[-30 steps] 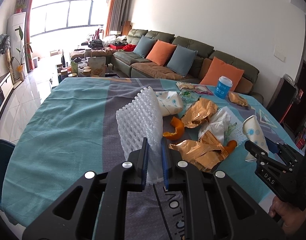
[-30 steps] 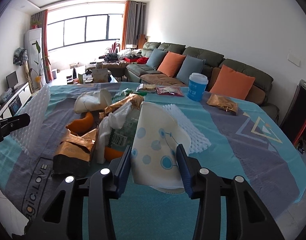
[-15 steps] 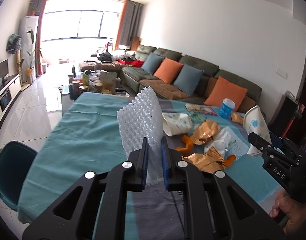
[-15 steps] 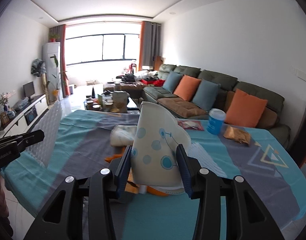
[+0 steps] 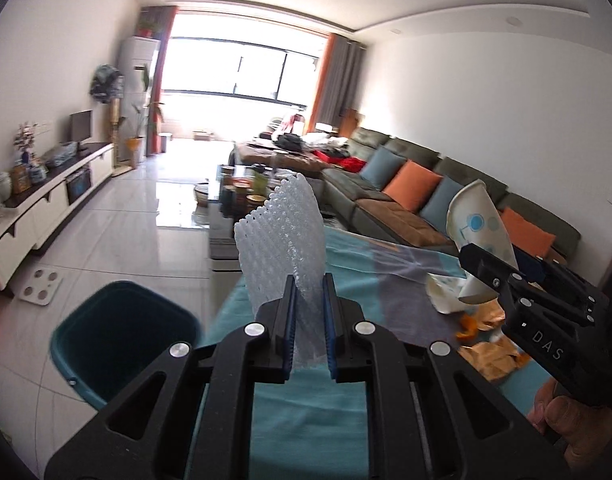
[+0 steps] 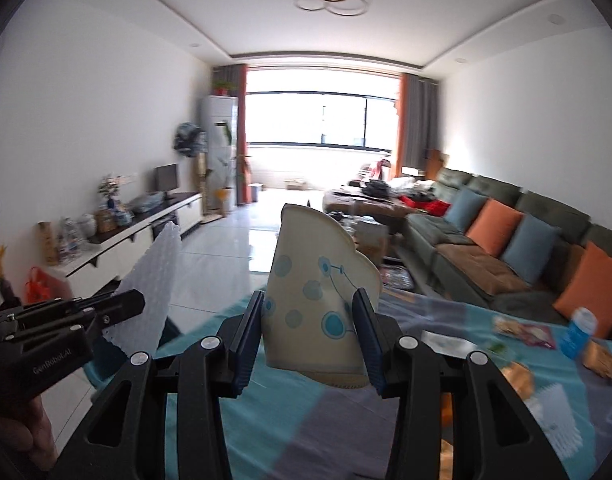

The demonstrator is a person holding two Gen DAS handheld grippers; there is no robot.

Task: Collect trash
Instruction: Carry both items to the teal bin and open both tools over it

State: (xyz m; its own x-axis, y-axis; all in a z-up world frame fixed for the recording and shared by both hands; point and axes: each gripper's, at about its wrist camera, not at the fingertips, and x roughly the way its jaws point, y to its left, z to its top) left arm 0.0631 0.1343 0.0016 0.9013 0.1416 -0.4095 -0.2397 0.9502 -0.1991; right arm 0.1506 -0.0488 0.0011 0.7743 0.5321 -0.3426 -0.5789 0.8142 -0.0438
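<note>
My left gripper (image 5: 309,300) is shut on a white foam net sleeve (image 5: 281,244), which stands up from the jaws above the table's left edge. My right gripper (image 6: 309,320) is shut on a crushed white paper cup with blue dots (image 6: 320,292), held above the teal tablecloth (image 6: 273,412). The right gripper with that cup (image 5: 476,220) shows at the right of the left wrist view. The left gripper and its foam sleeve (image 6: 149,288) show at the left of the right wrist view. A dark teal bin (image 5: 121,336) stands on the floor below left of the table.
Gold wrappers (image 5: 492,356), orange peel (image 5: 464,322) and another paper cup (image 5: 446,292) lie on the table. A blue cup (image 6: 578,332) and snack packets (image 6: 524,330) sit at the far right. A sofa (image 6: 506,240) runs along the right wall, with a coffee table (image 5: 245,196) ahead.
Both grippers rose and swung left with their loads, away from the trash pile toward the table's left edge. The teal bin on the floor has come fully into the left wrist view.
</note>
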